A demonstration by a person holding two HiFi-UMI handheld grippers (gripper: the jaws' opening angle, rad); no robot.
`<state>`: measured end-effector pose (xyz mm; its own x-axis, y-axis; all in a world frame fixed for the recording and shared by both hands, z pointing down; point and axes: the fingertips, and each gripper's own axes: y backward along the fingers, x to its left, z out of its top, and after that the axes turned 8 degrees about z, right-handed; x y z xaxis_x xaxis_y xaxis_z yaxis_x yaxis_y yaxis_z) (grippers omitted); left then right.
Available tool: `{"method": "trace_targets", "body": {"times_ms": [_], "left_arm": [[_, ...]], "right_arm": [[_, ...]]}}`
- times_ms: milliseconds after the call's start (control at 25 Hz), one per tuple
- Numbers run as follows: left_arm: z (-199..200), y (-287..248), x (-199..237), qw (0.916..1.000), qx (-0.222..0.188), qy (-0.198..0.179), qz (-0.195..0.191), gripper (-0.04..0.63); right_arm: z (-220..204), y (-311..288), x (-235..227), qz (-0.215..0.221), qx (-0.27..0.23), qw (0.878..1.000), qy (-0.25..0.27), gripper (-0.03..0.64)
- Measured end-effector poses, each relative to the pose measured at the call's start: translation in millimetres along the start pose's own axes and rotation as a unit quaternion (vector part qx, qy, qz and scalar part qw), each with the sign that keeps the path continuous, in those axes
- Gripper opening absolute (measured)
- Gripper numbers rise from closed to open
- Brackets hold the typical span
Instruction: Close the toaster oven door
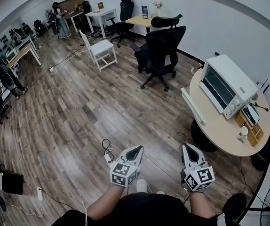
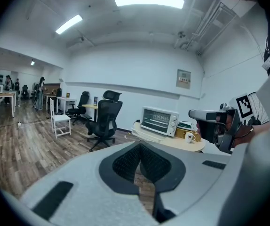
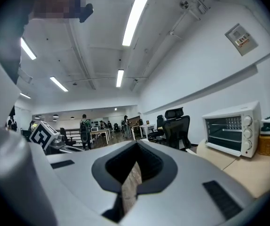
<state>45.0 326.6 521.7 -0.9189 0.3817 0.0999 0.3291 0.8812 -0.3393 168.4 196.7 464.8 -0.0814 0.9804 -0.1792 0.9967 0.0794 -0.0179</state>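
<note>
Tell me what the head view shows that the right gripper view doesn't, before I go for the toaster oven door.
Only the head view: the full round table, the wood floor separating it from the left gripper and right gripper, and the white chair.

Only the right gripper view: the ceiling lights and the right gripper's jaws together, holding nothing.

Both: the toaster oven, door down, and the black office chair.

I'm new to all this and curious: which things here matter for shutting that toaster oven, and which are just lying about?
For the job: toaster oven, its open door, left tongs and right tongs, both shut and empty.
Just lying about: mug, basket, black office chair, white chair.
</note>
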Motion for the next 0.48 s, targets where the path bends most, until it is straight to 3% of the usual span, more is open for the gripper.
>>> {"method": "trace_targets", "body": {"times_ms": [480], "left_arm": [[10,-4,30,0.9996,-0.014,0.006,-0.023,0.008]], "right_arm": [[-5,-47,16,-0.011,0.017,1.000,0.000,-0.006]]}}
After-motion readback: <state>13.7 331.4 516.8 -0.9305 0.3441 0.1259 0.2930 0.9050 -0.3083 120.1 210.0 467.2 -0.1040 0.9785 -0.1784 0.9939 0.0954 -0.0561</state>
